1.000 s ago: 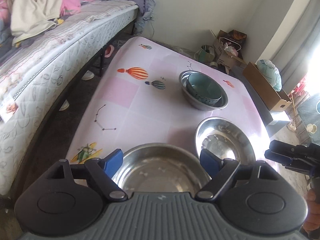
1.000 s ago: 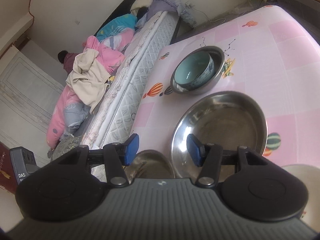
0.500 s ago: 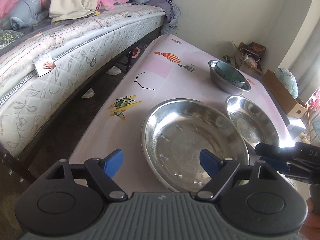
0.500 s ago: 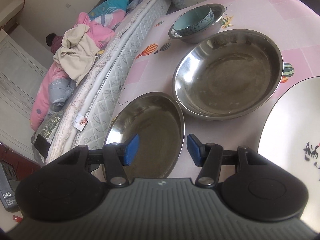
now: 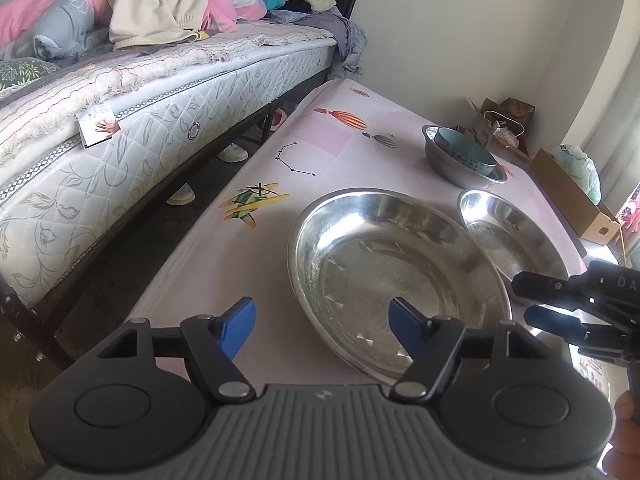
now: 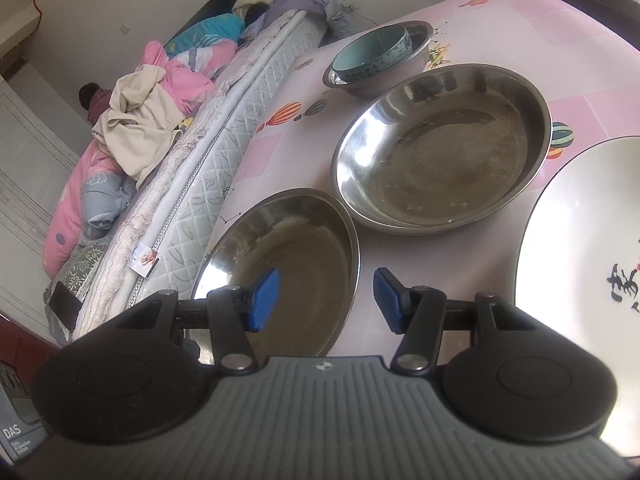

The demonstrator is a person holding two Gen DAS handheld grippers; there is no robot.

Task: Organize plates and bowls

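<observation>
Closing: my left gripper (image 5: 322, 322) narrows astride the steel dish (image 5: 396, 276) rim at the table (image 5: 240, 248) edge, pads not touching.
Right gripper (image 6: 326, 300): half-wide, astride the same rim.

Polished metal, mirror-bright and faintly scuffed: near steel dish (image 5: 396, 264), second steel dish (image 6: 440, 148) and small steel bowl (image 6: 420, 46); glazed ceramic, glossy: teal bowl (image 6: 370, 54) nested inside it and white plate (image 6: 580, 240) with black brushwork. Smooth printed sheet, pale pink with a slight sheen, over the counter (image 5: 248, 256); quilted, stitched cloth on the mattress (image 5: 168, 120), soft crumpled fabric in the bedding (image 6: 136, 132), plain brown cardboard box (image 5: 568, 196). Matt black plastic with ribbed grey housing on left gripper (image 5: 322, 322) and right gripper (image 6: 326, 300), blue rubbery-looking pads (image 6: 262, 300) on each.
</observation>
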